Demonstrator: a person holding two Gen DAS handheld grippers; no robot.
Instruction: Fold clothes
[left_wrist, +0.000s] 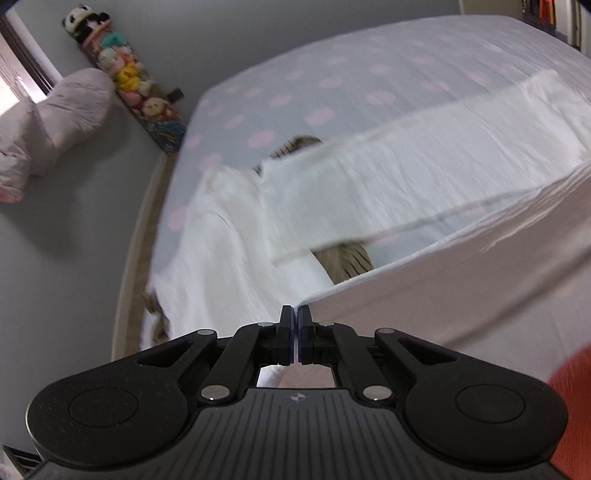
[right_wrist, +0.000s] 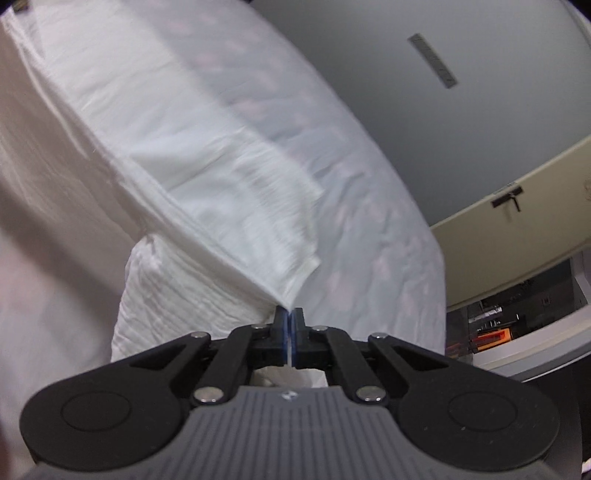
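Observation:
A white crinkled garment (left_wrist: 406, 177) lies across a bed with a pale sheet with pink dots (left_wrist: 332, 85). My left gripper (left_wrist: 295, 321) is shut on an edge of the garment, and a lifted fold runs up to the right from its tips. A tan striped cloth (left_wrist: 347, 262) shows from under the white fabric. In the right wrist view my right gripper (right_wrist: 290, 314) is shut on a corner of the same white garment (right_wrist: 221, 177), with a sliver of white between its pads. The cloth stretches away up and to the left, raised off the sheet (right_wrist: 369, 221).
A row of plush toys (left_wrist: 125, 74) lines the wall beyond the bed, and a pink bundle of bedding (left_wrist: 55, 122) lies on the grey floor (left_wrist: 74, 240). A cream cabinet door (right_wrist: 517, 221) and a shelf with an orange item (right_wrist: 491, 338) stand right of the bed.

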